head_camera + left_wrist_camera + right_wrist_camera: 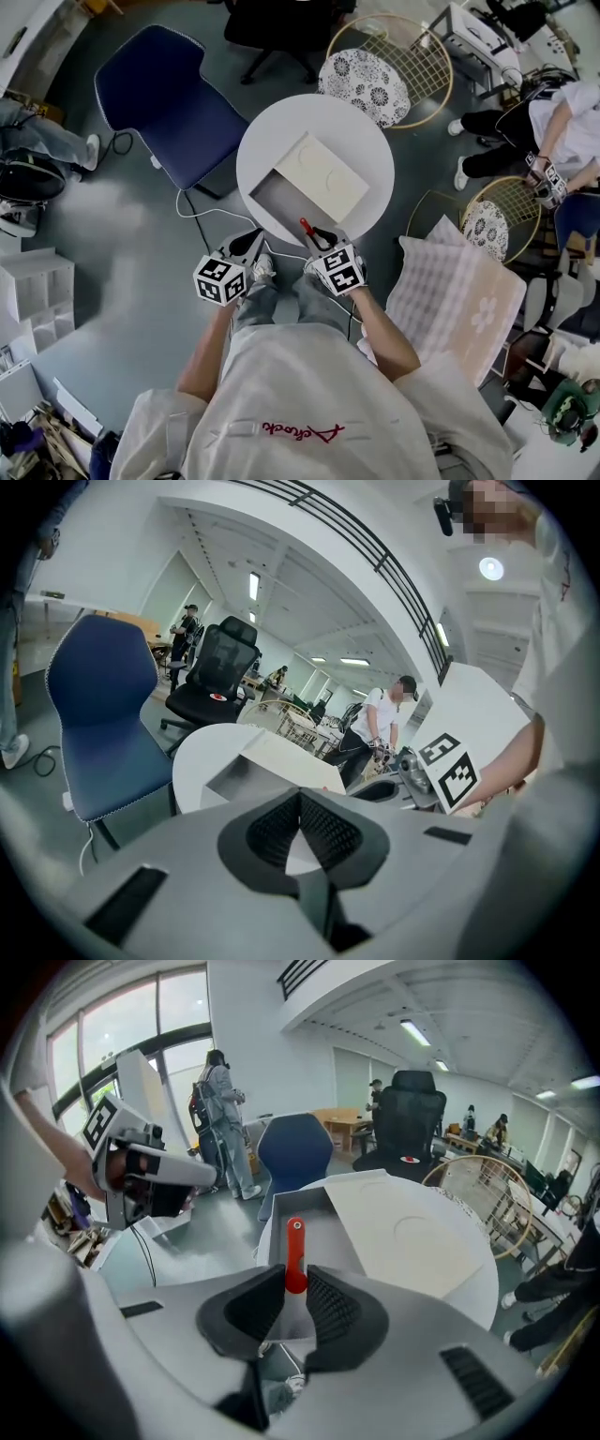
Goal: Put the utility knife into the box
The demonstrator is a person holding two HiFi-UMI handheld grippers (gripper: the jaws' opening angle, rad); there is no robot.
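Note:
An open white box (281,199) with its lid (323,173) folded back lies on a round white table (277,136). The red utility knife (307,228) sticks out of my right gripper (319,236), which is shut on it at the table's near edge, just short of the box. In the right gripper view the knife (295,1246) points at the box's grey inside (323,1232) between the pads of that gripper (296,1288). My left gripper (251,242) hovers to the left of the right one, off the table edge. Its jaws (300,799) are shut and hold nothing.
A blue chair (169,103) stands left of the table. Wire chairs with a patterned cushion (370,82) stand behind it. A checked folded cloth (455,291) lies at the right. A cable (202,217) runs over the floor under the table. People stand and sit further off.

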